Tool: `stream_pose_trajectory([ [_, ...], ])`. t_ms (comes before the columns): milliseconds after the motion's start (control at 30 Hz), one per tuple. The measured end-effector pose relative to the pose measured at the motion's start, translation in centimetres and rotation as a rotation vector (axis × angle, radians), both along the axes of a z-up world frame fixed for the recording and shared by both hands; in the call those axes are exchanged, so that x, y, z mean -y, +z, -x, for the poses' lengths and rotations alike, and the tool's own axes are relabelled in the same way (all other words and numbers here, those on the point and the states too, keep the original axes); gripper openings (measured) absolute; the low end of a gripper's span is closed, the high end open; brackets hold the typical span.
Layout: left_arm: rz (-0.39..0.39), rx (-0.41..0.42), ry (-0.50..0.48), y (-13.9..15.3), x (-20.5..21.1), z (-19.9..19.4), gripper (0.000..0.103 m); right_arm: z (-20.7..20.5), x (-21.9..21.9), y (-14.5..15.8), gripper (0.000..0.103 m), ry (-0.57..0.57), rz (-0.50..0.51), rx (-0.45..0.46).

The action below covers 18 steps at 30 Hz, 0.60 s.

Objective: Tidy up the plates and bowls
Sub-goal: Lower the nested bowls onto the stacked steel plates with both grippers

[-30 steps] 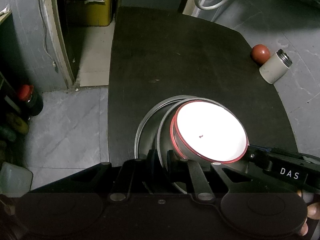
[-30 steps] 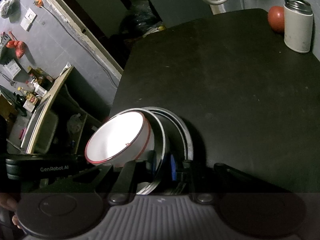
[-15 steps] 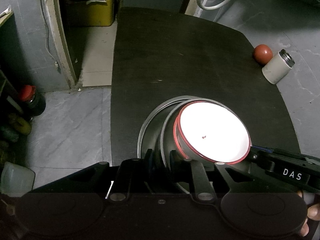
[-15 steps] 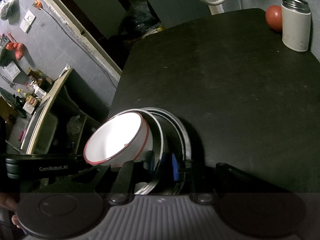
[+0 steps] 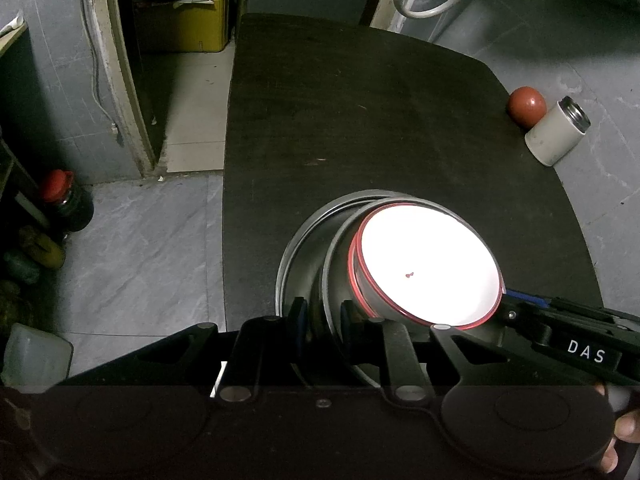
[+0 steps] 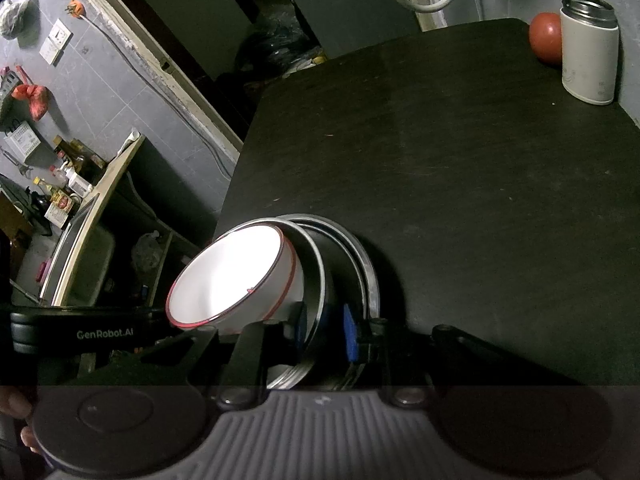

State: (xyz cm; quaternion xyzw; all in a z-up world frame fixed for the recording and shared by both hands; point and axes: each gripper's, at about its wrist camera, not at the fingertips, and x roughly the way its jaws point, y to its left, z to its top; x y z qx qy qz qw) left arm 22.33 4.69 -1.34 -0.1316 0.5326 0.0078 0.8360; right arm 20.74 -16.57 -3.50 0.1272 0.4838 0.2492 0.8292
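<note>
Currently the nested dishes are held as one tilted stack over the near edge of the table point(image 5: 360, 120), toward its near left corner. Judged step: the stack is being carried or set down as a unit.

To be done well: the stack should be levelled before it is lowered, and both grips kept matched so the nest is not twisted. The steel plate point(image 5: 292, 256) is outermost, so it should be landed flat first. The steel bowl point(image 5: 336, 264) is seated inside it at a slant. The white bowl point(image 5: 424, 264), red-rimmed, is leaned inside the steel bowl and is likely to slide out if the tilt is increased. Release is best left until full contact with the surface.

Pose: the left gripper point(image 5: 323, 314) is brought in low from the near side, its tongs clamped across the steel bowl's near wall. The right gripper point(image 6: 327, 326) is angled in alongside, blue pads closed on the steel plate's rim, as far as can be judged. The far right corner, where a white mug point(image 5: 556, 136) and red ball point(image 5: 527, 106) are kept, is well apart.
</note>
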Motion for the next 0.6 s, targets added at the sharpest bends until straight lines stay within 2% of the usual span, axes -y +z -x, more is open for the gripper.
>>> stream_pose_trajectory([
  [600, -0.016, -0.004, 0.03, 0.4, 0.18, 0.32, 0.025, 0.13, 0.76, 0.16, 0.026, -0.004, -0.01, 0.012],
])
